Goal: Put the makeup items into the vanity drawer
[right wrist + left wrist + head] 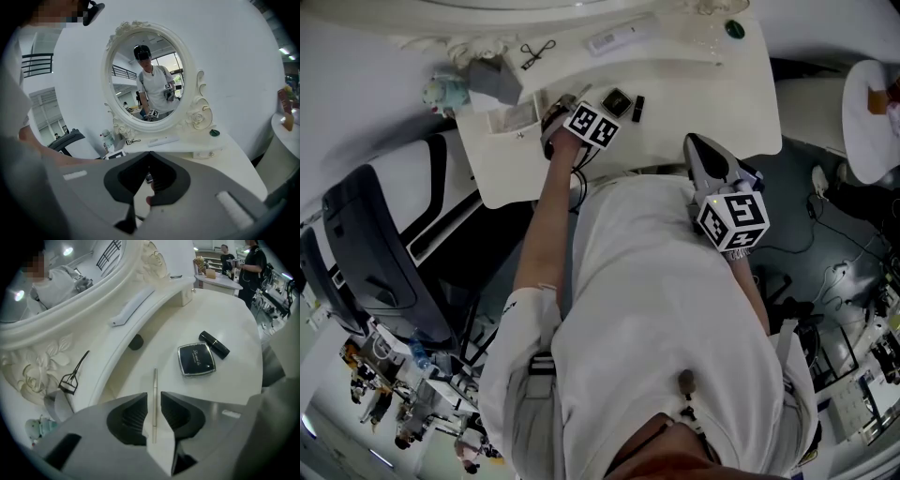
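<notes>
Listing near to far: left gripper (153,397), fingers narrowly apart, a slim makeup pencil (155,380) between them over the white vanity top (225,315), a gap showing on each side. Just beyond the fingertips, rightward: black compact (197,359), then lipstick tube (214,344). Leftward, on the raised shelf (140,301): eyelash curler (72,376). Far off: people (243,263) at a counter. Right gripper (150,154), fingertips closed together, facing the oval mirror (145,70).

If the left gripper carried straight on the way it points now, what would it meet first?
Most likely the slim beige makeup pencil lying between the parted jaws of the left gripper, then the white vanity top beneath it; depth is unclear.
</notes>
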Available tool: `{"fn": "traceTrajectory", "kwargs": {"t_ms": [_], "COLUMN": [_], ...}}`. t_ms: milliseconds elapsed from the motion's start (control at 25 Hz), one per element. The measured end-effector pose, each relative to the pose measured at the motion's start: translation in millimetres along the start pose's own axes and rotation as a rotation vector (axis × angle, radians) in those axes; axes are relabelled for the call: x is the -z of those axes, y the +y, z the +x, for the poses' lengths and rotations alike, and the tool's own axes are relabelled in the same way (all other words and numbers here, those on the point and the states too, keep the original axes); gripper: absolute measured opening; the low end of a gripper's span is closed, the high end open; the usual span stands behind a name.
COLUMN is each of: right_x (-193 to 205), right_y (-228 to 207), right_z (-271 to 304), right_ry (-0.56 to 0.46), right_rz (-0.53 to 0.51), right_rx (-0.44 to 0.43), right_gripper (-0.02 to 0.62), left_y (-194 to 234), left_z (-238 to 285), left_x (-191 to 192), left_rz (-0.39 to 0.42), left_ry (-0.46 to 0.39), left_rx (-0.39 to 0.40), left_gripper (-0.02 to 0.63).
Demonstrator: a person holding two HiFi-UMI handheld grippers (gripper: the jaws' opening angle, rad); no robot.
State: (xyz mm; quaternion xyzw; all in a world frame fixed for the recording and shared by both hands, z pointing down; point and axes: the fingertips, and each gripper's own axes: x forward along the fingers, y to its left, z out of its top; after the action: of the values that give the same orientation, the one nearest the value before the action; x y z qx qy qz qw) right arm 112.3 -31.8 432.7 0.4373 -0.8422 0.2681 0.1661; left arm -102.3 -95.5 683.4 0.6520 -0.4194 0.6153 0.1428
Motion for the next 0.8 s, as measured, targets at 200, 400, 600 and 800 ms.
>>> {"fn": "traceTrajectory", "kwargs": {"t_ms": [200, 400, 600, 800], "right_x": [2.5, 2.4, 0.8, -0.5], "right_y": [-2.9, -12.6, -20.5, -18.6], "right_z": [-2.2, -7.5, -10.1, -7.1], "right_ry": [0.001, -0.007, -0.013, -0.011], "right_rz": [0.010, 0.028, 0.040, 0.031], "right_rx": [0.014, 0.047, 0.060, 0.046], "right_gripper": [0.005, 0.005, 0.005, 0.005], "left_y": [-1.5, -6.3, -15.1, -19.4], "left_z": [18.3, 33.3, 31.8, 30.3], "left_x": [-13.8, -7.1, -9.8, -7.9], "left_rz": [0.076, 0.043, 0.030, 0.015], "left_ry": [0.062, 0.087, 0.059, 0.064], "left_rx": [0.090, 0.150, 0.186, 0.186], "left_gripper": [0.101, 0.093, 0.032, 0.034]}}
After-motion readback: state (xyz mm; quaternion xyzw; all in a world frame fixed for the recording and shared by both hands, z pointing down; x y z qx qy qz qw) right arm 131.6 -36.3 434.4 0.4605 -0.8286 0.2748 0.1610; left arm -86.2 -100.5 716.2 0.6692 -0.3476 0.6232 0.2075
